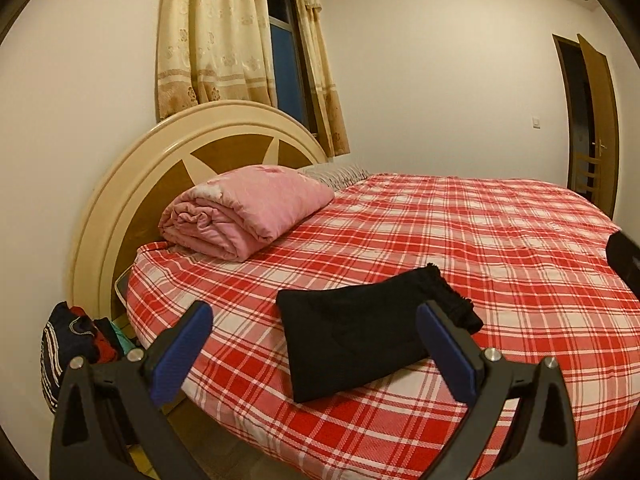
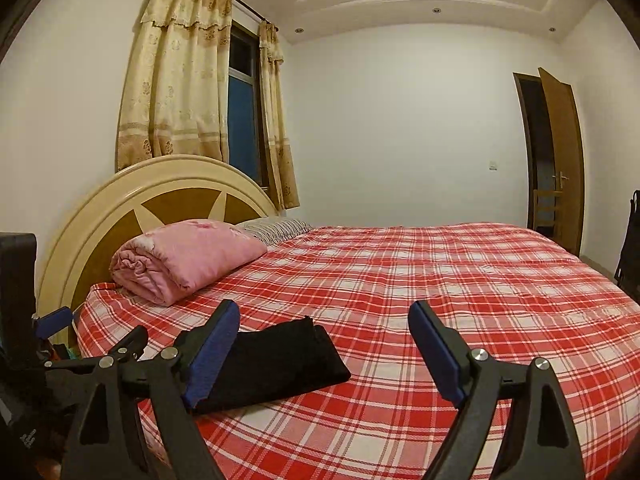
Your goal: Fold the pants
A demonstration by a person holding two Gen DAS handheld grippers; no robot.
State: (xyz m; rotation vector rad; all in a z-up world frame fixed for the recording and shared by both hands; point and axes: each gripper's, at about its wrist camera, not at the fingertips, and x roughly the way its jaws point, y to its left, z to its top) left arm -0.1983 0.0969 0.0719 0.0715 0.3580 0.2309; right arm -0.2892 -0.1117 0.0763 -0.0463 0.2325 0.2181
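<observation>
Pants (image 1: 372, 336) lie folded on plaid bed (image 1: 500, 240); pink quilt (image 1: 248, 210) beyond.

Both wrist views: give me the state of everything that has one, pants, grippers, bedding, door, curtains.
Black pants: folded into a compact rectangle, lying flat on the bed near its front edge, not held.
Left gripper: open, empty.
Right gripper: open, empty.
Pink quilt: folded, lying by the headboard.
Plaid sheet: spread over the bed.
Door: open.
Curtains: parted, with the window showing between them.
</observation>
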